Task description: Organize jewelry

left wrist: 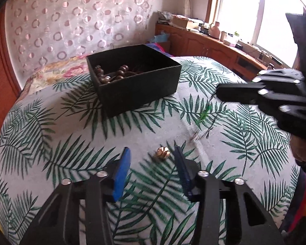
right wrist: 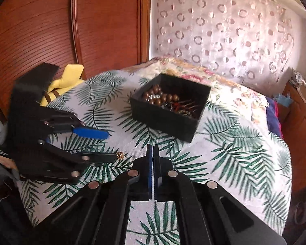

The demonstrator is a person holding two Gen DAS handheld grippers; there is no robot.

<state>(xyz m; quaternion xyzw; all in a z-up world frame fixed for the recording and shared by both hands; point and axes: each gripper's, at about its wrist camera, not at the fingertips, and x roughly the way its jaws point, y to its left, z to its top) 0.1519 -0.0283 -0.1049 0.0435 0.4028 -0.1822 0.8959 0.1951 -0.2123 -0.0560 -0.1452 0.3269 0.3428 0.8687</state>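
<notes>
leaf-print bedspread (left wrist: 71, 143): left tongs (left wrist: 153, 155) parted around gold trinket (left wrist: 162, 152); right tongs (right wrist: 153, 149) closed, empty

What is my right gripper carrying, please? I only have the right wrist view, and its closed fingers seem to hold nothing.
Observer: In the left wrist view, a small green piece and a blurred thin chain appear to dangle just below the right gripper; the grip itself is too small to confirm.
Operator: Is the left gripper touching the gold piece?
Observer: No. Seen along the left gripper, the gold piece lies on the leaf-print cover between the blue pads, clear of both.
Operator: What is beyond my right edge?
Observer: A bright window, behind the right gripper.
</notes>
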